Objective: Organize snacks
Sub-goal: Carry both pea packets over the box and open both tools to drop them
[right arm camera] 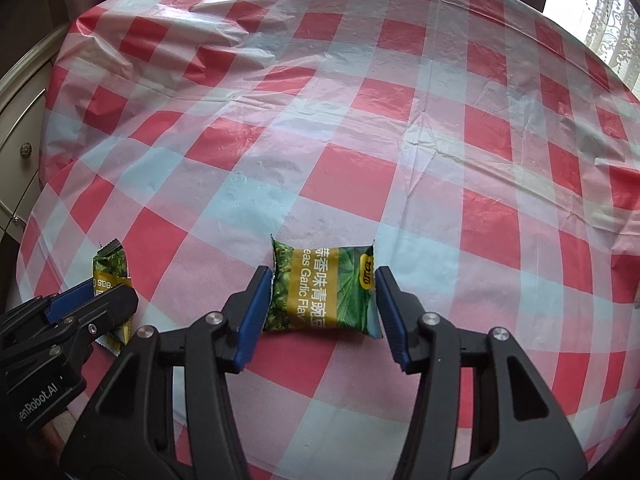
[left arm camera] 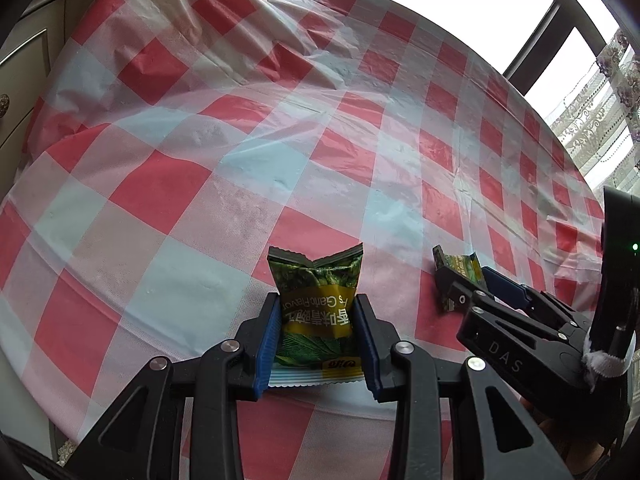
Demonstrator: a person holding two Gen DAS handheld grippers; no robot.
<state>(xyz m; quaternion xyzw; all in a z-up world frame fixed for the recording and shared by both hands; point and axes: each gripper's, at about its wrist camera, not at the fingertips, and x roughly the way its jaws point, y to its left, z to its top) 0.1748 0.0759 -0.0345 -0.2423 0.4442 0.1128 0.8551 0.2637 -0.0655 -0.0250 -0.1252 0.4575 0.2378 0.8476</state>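
Left gripper (left arm camera: pixel 316 332) pinches green pea packet (left arm camera: pixel 316 300) firmly between pads; right gripper (right arm camera: pixel 320 312) straddles second packet (right arm camera: pixel 324 292), jaws apart, barely touching; close squarely mid-packet, avoid crimped ends.

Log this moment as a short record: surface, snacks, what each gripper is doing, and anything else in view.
surface: round table under a red-and-white checked tablecloth
left packet: green garlic pea snack packet, pinched and buckled between the blue pads
left gripper: shut on the left packet
right packet: matching green pea packet, lying flat on the cloth
right gripper: open, fingers either side of the right packet; contact cannot be told
spacing: the two packets lie apart
background: cream drawer unit, lace curtain at the window
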